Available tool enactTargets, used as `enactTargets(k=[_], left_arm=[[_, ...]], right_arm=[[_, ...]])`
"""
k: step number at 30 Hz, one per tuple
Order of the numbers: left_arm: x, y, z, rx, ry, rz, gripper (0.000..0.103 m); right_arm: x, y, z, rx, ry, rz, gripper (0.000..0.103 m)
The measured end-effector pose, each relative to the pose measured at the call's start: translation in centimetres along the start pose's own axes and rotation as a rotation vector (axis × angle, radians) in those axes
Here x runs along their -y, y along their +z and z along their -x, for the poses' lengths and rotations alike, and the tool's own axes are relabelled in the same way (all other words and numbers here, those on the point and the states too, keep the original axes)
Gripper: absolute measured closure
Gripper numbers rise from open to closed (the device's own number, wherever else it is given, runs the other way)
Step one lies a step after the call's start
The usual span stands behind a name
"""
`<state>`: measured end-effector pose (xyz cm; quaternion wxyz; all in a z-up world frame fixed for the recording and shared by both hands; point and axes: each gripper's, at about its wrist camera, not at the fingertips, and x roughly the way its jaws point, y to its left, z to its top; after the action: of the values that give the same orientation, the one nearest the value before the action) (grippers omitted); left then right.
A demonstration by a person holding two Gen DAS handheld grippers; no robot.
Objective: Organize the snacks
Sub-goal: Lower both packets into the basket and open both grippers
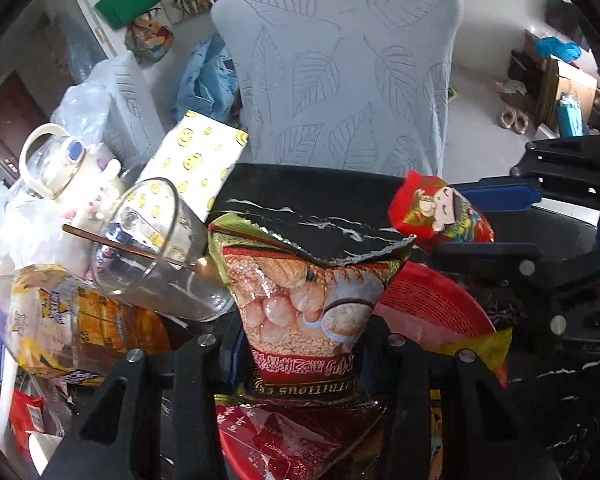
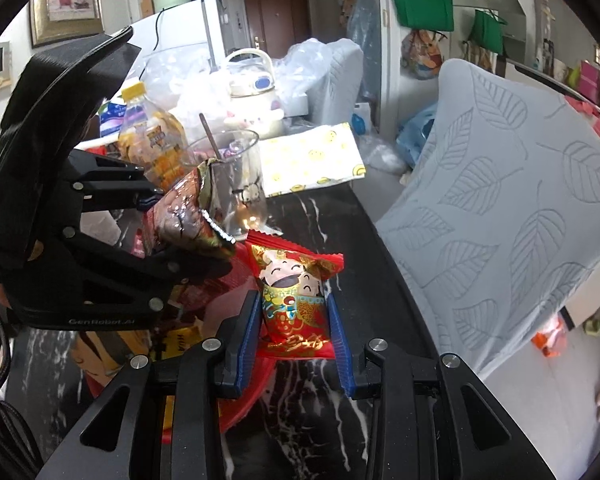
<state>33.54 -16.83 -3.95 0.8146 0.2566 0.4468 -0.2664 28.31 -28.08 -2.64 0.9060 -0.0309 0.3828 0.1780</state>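
Lettering "NUTRITIOUS" runs upside down across the cereal packet point(image 1: 312, 304) clamped in the left gripper point(image 1: 300, 344), above the red basket point(image 1: 432, 304). "GenRobot.AI" marks that gripper's body in the right wrist view. The right gripper point(image 2: 296, 320) pinches a red cartoon snack packet point(image 2: 296, 296) over the black marble tabletop point(image 2: 320, 408). Close behind stand a glass cup point(image 1: 156, 248), a yellow drink bottle point(image 2: 152, 136) and a smiley-print bag point(image 2: 312, 164)

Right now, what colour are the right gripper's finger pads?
Blue, ribbed pads, clearest in the right wrist view.
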Motion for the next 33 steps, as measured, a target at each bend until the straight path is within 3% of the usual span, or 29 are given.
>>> enactTargets(k=[4,6,7,8,14,19,33], left_arm=[[-0.4,0.1,-0.3,-0.019,-0.023,0.023,0.053],[-0.6,0.2,-0.2,-0.01,-0.026,0.032,0.037],[-0.6,0.3,0.1,0.0,-0.021,0.036,0.023],[-0.5,0.2,0.4,0.009,-0.021,0.038,0.016],[-0.8,0.0,1.9,0.053,0.039,0.055,0.016],[-1.4,-0.8,4.0,0.117,0.109,0.128,0.016],[-0.9,-4.4,6.6,0.17,0.179,0.31,0.016]], right_arm=[[0.3,0.0,-0.4,-0.011,0.008,-0.007,0.07],[0.2,0.0,-0.3,-0.009,0.009,-0.006,0.07],[0.1,0.0,-0.3,-0.007,0.007,-0.006,0.07],[0.2,0.1,-0.2,-0.005,0.006,-0.006,0.07],[0.2,0.1,0.1,0.002,0.009,-0.009,0.07],[0.0,0.0,0.6,0.009,0.013,-0.011,0.07],[-2.1,0.4,-0.7,-0.044,0.06,0.063,0.07]])
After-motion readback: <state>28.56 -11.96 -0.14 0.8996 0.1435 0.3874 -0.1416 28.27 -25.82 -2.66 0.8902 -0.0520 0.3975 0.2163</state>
